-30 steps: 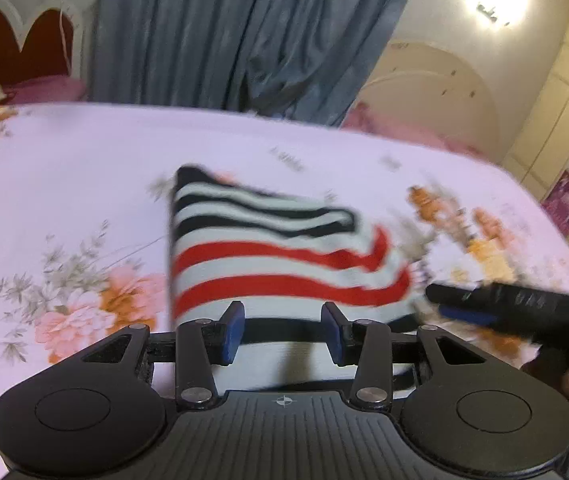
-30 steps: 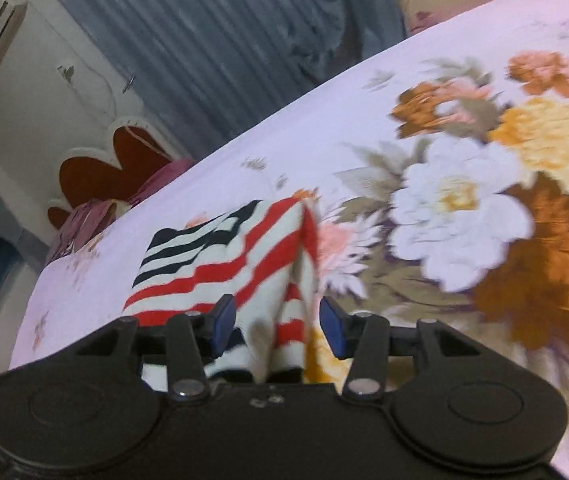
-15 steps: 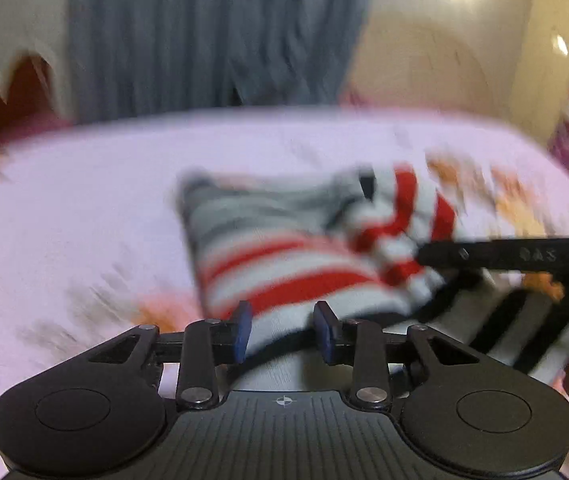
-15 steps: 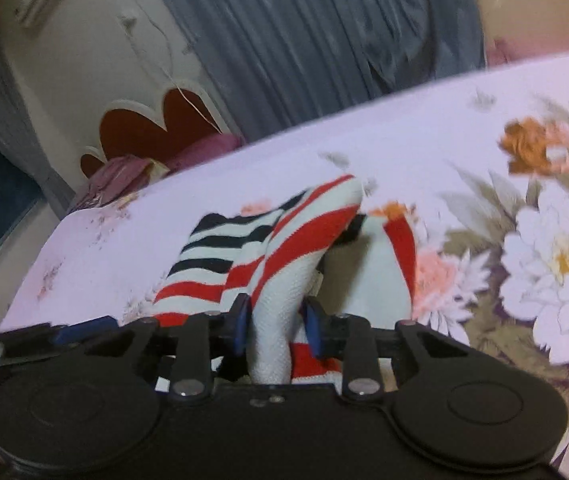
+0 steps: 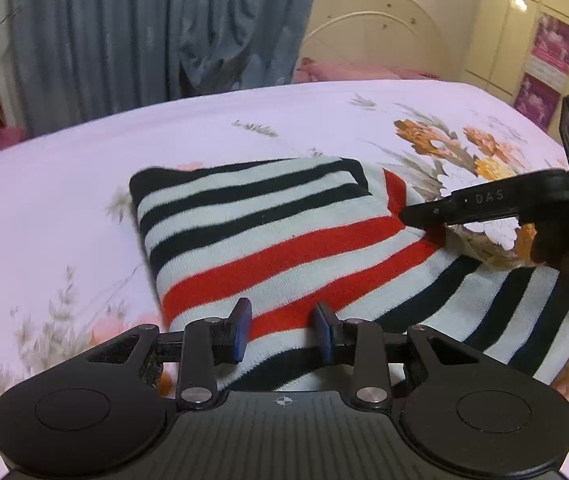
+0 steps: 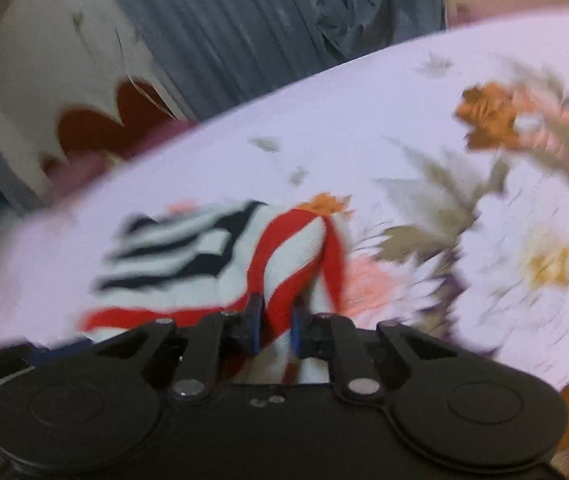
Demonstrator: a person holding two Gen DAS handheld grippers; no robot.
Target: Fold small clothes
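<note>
— Left wrist view: how are the jaws set?

— The left gripper (image 5: 282, 330) is seen parted over the striped garment (image 5: 268, 248) lying on the bed (image 5: 64, 184); the right gripper (image 6: 274, 330) is clamped on a raised fold.

— What might be spoiled?

— The fold could be dragged askew if pulled while nothing is pinned

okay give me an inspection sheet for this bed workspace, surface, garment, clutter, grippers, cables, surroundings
Surface: floral bedsheet, pale pink, flat.
Job's things: striped garment, partly folded, black, white and red bands.
Clutter: nothing seen.
Grippers: left gripper open, the garment's near edge between its fingers; right gripper shut on a red-striped fold, view blurred.
Cables: nothing seen.
Surroundings: blue curtain, cream headboard, red scalloped headboard.
</note>
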